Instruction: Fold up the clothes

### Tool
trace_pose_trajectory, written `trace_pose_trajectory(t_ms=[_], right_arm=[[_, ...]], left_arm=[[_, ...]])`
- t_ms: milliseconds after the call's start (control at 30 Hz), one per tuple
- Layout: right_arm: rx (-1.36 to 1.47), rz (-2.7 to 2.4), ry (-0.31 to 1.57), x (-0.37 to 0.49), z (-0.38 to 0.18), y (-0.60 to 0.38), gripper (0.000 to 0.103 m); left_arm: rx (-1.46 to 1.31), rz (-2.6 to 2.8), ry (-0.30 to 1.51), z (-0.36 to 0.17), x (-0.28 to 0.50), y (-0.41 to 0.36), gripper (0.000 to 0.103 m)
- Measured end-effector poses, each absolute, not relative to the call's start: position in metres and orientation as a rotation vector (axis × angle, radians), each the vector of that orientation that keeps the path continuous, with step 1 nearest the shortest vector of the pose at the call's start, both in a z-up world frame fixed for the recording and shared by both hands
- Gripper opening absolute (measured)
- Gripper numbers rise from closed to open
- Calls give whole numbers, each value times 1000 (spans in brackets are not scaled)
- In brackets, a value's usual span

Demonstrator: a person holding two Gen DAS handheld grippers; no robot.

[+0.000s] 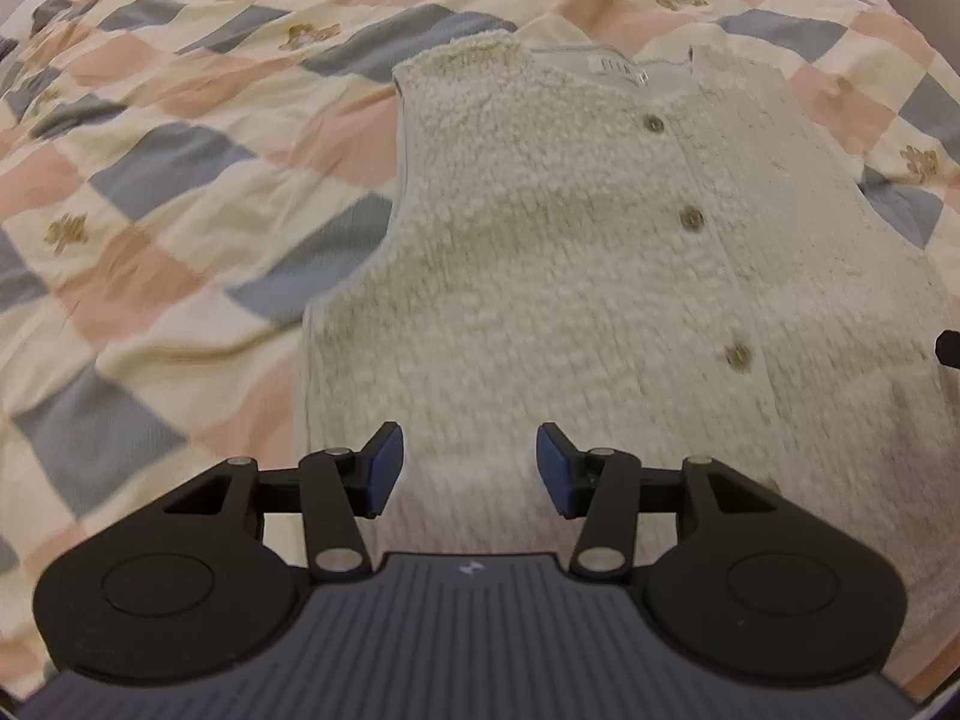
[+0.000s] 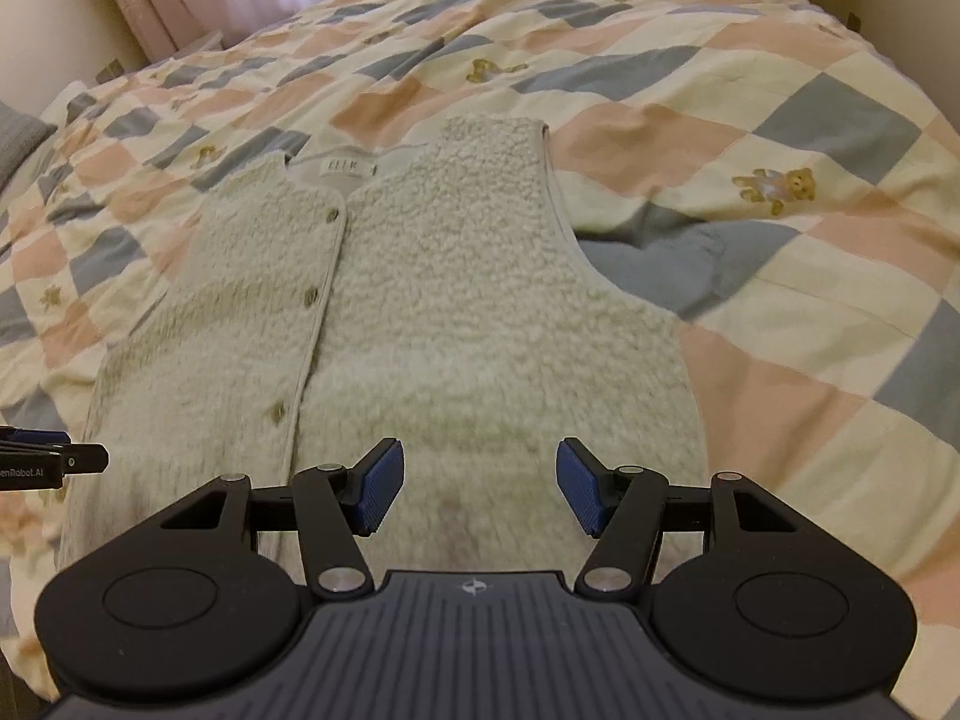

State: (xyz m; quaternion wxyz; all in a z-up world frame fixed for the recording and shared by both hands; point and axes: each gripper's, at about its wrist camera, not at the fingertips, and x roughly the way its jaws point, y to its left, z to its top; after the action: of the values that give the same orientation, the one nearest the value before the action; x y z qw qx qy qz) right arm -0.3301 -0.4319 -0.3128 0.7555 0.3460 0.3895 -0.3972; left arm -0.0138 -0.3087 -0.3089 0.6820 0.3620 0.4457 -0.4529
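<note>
Fleece vest (image 1: 600, 276) flat on bed quilt (image 1: 150, 192), buttoned, collar away, hem nearest. Left gripper (image 1: 470, 468) and right gripper (image 2: 480, 489): fingers spread, holding nothing.

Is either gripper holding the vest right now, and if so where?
Nothing is held. The left gripper and right gripper are both open above the fleece vest, near its hem.
</note>
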Motion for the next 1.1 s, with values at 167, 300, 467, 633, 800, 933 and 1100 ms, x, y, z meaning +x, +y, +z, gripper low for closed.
trace_pose_trajectory(t_ms=[167,300,467,633,800,933,1100], right_arm=[[776,-867,835,-323,-320,-465,59],[793,-868,823,-317,-326,-492,59],[817,-880,761,-322,-340,-536,60],[846,-887,669,-329,-360,-585,60],[929,-830,523,-333,-382,-641,60],[982,-777,416,-327,-388,-683,60],[1034,-676,378,-314,-394,-726,60]], left_arm=[[817,-1057,984,-320,17,-337,45],[819,-1090,978,-329,47,-364,46],[803,-1133,967,-342,81,-398,48],[740,-1184,967,-352,113,-432,49],[655,-1231,965,-357,144,-466,51],[576,-1272,971,-358,166,-487,56],[531,-1339,997,-365,183,-511,56]])
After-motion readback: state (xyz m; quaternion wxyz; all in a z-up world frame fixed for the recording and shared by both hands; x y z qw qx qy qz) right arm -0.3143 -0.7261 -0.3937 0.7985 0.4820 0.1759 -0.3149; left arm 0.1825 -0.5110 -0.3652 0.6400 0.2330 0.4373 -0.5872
